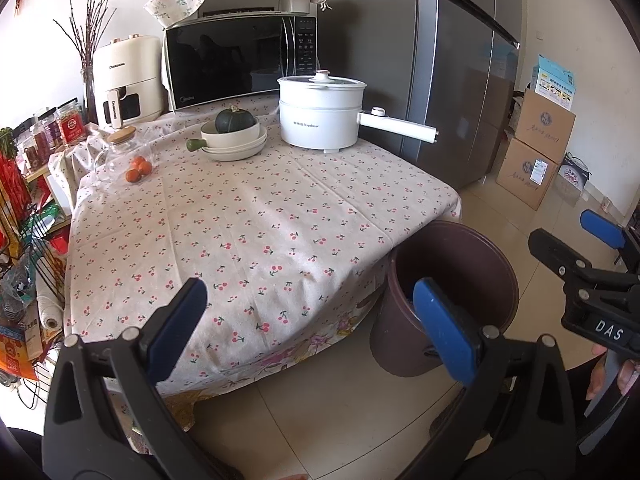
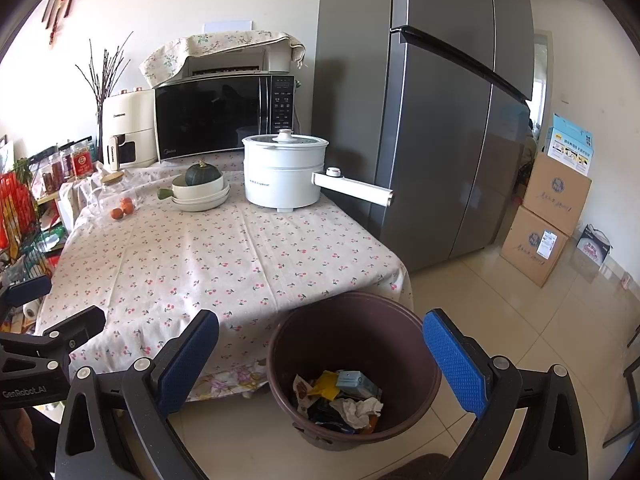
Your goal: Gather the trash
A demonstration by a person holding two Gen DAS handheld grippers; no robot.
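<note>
Now the trash lies at the bottom of a round, dark brown plastic bin, which stands on the tiled floor just beside the corner of the tabletop. It is a loose heap of crumpled white paper, a yellow wrapper, a small pale blue carton and some darker scraps; the pieces are wrinkled and folded over each other. In the left wrist view only the smooth outer wall and rim of the bin show, and its inside is hidden.

The right gripper hangs above the bin with its jaws spread wide and nothing between them; its pads are blue with a fine dotted texture, set on black plastic arms. The left gripper is over the near edge of the tabletop, jaws also spread wide and empty.

A soft cotton cloth with small red cherries covers the tabletop, with light creases across it. At the far side stand a white electric pot with a long straight handle, stacked cream bowls holding a dark green squash, and some small orange fruits beside a glass jar with a wooden lid. Behind them is a black glossy microwave, and to the right a tall grey refrigerator with a matte metallic surface. Brown cardboard boxes are stacked near the wall.
</note>
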